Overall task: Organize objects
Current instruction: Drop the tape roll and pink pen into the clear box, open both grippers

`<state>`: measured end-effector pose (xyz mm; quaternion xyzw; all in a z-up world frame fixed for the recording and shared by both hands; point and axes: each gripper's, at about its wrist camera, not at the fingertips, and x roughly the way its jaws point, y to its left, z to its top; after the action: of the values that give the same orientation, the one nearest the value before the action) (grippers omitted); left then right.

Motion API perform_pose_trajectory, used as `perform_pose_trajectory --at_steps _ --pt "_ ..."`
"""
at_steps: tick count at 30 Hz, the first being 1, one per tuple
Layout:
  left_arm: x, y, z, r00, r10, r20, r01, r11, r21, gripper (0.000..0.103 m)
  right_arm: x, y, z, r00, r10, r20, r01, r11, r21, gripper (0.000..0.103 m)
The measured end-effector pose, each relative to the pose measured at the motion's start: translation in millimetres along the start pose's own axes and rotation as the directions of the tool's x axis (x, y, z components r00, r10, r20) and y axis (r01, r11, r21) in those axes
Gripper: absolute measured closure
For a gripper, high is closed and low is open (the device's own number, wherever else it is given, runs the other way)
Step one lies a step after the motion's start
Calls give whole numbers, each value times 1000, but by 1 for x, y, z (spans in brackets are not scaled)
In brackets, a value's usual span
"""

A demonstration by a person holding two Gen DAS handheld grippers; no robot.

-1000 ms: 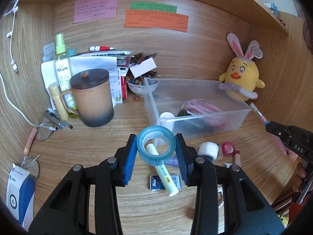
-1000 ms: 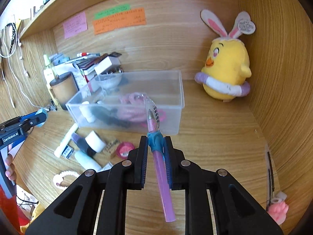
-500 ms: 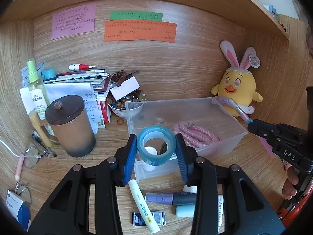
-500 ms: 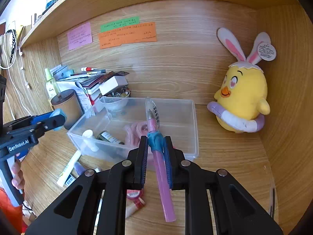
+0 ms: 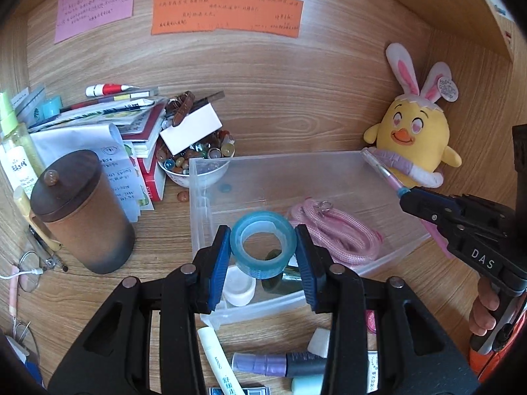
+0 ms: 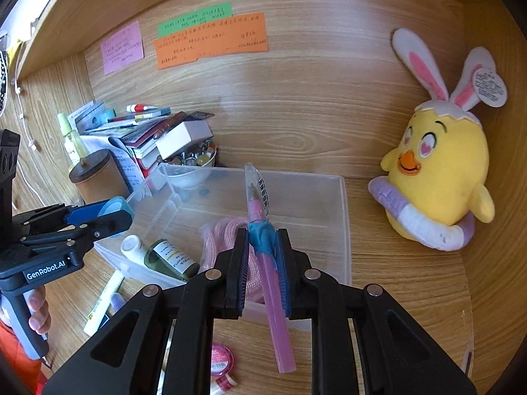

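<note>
The left gripper (image 5: 263, 251) is pinching the tape roll (image 5: 262, 245) directly over the clear bin (image 5: 388, 256), while the right gripper (image 6: 262, 263) is clamping the pink pen (image 6: 268, 273) lengthwise above it.

Rope (image 5: 339, 233) in bin (image 5: 329, 161); mug (image 5: 82, 214) left, plush chick (image 5: 415, 138) right

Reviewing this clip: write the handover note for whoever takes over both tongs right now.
Left tongs: shut on the blue tape roll, over the clear bin.
Right tongs: shut on the pink pen, over the bin too.
Done: pink cord, green bottle, white tube lie in the bin.
Left: drop both; then the glue stick, purple marker, pink-lidded tin on the desk.
</note>
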<state>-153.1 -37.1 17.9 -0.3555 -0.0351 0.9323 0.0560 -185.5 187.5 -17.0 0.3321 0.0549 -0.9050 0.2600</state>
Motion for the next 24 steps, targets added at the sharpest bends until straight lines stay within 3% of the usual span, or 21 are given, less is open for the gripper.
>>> perform_pose_trajectory --at_steps 11,19,24 --pt "31 -3 0 998 -4 -70 5 1000 12 64 40 14 -2 996 16 -89 -21 998 -51 92" --pt "36 -6 -1 997 -6 -81 8 1000 22 63 48 17 -5 993 21 -118 -30 997 -77 92" --pt "28 -9 -1 998 -6 -56 7 1000 22 42 41 18 -5 993 27 -117 -37 996 -81 92"
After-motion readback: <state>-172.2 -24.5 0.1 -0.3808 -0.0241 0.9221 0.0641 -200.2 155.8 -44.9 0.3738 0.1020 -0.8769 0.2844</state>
